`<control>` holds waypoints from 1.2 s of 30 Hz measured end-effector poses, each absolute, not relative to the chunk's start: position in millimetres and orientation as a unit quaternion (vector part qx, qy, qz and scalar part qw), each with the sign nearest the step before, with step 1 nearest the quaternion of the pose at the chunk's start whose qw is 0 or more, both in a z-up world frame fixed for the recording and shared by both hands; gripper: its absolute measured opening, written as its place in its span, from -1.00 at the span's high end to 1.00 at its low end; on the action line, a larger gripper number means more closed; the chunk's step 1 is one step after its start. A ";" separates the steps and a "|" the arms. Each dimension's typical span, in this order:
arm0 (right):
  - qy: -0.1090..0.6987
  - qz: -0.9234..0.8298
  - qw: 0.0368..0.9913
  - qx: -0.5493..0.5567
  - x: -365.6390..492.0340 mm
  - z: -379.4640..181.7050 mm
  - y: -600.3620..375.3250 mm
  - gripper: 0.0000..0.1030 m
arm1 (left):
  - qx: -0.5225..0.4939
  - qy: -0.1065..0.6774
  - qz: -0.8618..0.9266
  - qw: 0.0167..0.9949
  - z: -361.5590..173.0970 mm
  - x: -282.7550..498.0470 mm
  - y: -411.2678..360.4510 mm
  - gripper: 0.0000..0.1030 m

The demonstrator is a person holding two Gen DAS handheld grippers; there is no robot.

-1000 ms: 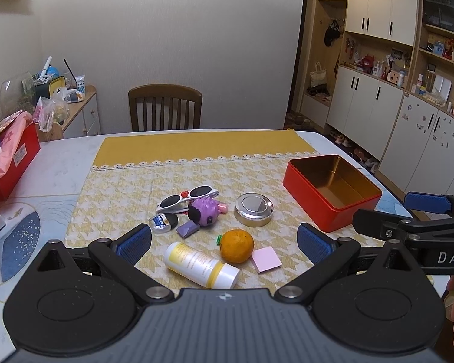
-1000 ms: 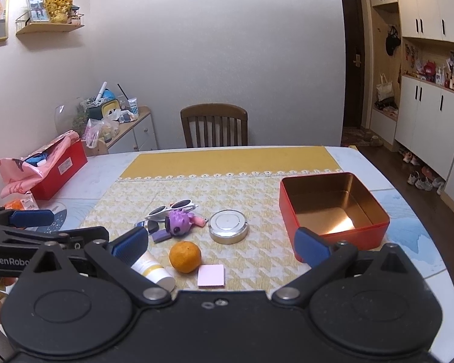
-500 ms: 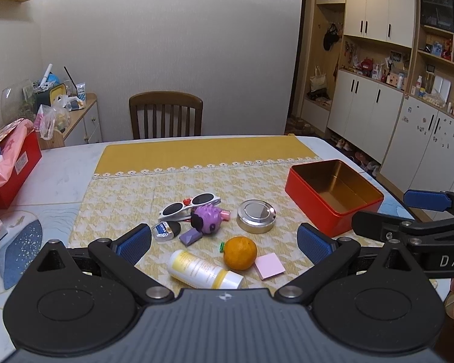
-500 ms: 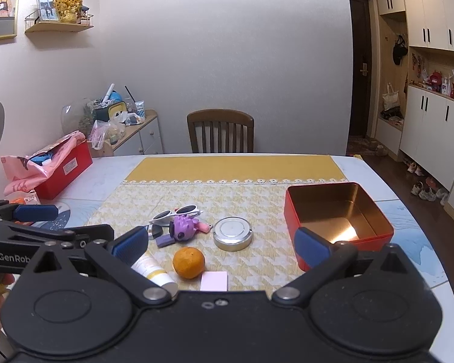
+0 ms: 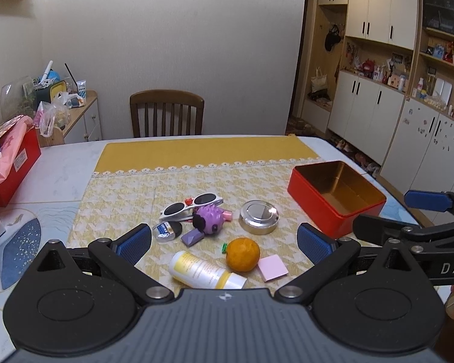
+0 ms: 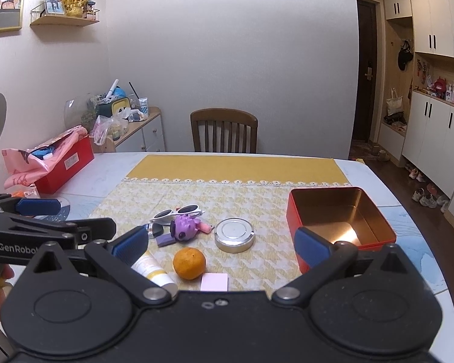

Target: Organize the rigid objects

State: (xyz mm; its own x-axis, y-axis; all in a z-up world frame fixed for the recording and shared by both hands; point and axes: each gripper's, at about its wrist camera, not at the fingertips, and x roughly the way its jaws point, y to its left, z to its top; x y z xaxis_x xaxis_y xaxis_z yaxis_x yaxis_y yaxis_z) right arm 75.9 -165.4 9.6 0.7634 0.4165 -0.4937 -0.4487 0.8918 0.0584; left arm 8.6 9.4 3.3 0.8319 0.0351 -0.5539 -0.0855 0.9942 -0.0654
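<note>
My dining table (image 5: 60, 178) carries a loose pile beside the empty red tin (image 5: 336, 199). Since 1 second ago I've pulled both cameras back and up; nothing has been picked yet. Left gripper (image 5: 224, 242) and right gripper (image 6: 221, 243) hang wide open, holding nothing.

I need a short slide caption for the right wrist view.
Open right gripper above a cluttered placemat: orange, round tin, sunglasses, empty red box.
</note>
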 end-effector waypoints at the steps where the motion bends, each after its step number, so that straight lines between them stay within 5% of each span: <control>1: 0.256 0.230 0.938 -0.031 75.7 9.3 -165.5 -0.99 | -0.046 0.289 0.030 0.956 2.8 9.1 10.5 -1.00; 20: 0.283 0.240 0.927 -0.061 101.1 -9.5 -151.9 -0.98 | -0.032 0.305 0.030 0.951 -20.2 34.8 24.9 -0.99; 36: 0.351 0.277 0.886 -0.125 144.0 -82.8 -130.8 -0.85 | -0.065 0.422 0.069 0.902 -91.4 83.1 42.6 -0.98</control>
